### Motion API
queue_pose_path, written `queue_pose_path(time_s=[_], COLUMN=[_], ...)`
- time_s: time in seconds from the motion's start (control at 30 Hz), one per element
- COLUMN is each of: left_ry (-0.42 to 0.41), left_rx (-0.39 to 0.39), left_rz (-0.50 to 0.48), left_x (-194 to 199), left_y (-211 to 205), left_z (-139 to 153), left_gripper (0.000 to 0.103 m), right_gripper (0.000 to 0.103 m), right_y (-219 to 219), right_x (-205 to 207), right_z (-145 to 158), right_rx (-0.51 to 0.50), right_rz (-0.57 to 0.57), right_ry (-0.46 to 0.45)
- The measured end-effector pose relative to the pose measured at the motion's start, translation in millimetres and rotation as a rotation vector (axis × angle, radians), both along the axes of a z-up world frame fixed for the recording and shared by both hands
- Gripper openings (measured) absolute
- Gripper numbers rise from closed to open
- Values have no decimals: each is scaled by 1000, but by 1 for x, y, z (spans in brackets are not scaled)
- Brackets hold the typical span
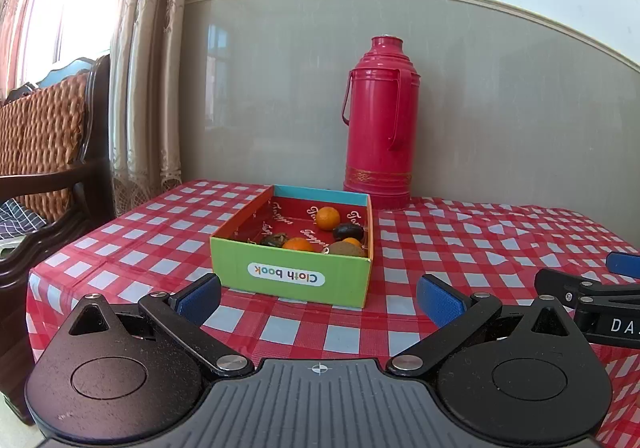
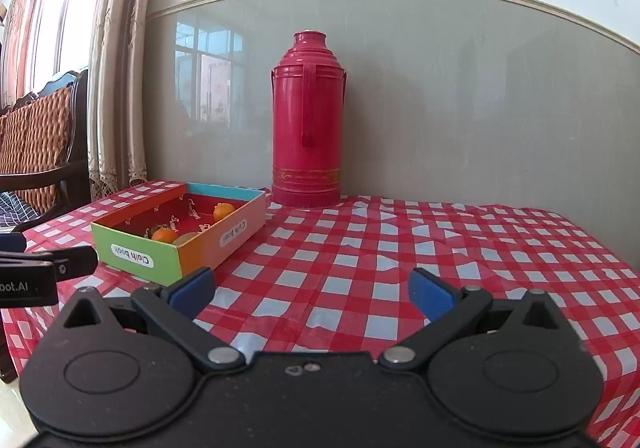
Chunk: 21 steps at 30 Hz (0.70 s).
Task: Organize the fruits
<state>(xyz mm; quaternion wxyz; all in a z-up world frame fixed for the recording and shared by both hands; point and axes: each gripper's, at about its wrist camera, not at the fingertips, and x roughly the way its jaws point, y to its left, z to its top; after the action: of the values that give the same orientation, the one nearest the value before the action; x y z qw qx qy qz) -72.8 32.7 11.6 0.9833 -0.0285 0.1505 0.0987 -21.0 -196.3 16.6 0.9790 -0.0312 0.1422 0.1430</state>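
Note:
A colourful open box (image 1: 292,276) marked "Cloth book" sits on the checked table. Inside lie oranges (image 1: 328,218), a dark fruit (image 1: 348,231) and a brown kiwi (image 1: 347,249). My left gripper (image 1: 318,300) is open and empty, just in front of the box. My right gripper (image 2: 312,290) is open and empty, over bare cloth to the right of the box (image 2: 160,248). The right gripper's fingers show at the right edge of the left wrist view (image 1: 624,264); the left gripper's show at the left edge of the right wrist view (image 2: 72,260).
A tall red thermos (image 1: 378,120) stands against the wall behind the box; it also shows in the right wrist view (image 2: 308,120). A wooden chair with a woven cushion (image 1: 40,144) and curtains (image 1: 148,68) are left of the red-and-white checked tablecloth (image 2: 400,248).

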Motion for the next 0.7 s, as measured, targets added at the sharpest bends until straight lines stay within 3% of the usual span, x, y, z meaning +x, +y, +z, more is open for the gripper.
queue_pose_path(time_s=[0.7], left_ry=[-6], left_rx=[-3], left_rz=[5], left_x=[0], left_y=[2], left_z=[-1], left_gripper=[103], right_gripper=[97], right_y=[0], right_x=[2], right_z=[-1], right_rx=[-4], right_rz=[8], right_ry=[6])
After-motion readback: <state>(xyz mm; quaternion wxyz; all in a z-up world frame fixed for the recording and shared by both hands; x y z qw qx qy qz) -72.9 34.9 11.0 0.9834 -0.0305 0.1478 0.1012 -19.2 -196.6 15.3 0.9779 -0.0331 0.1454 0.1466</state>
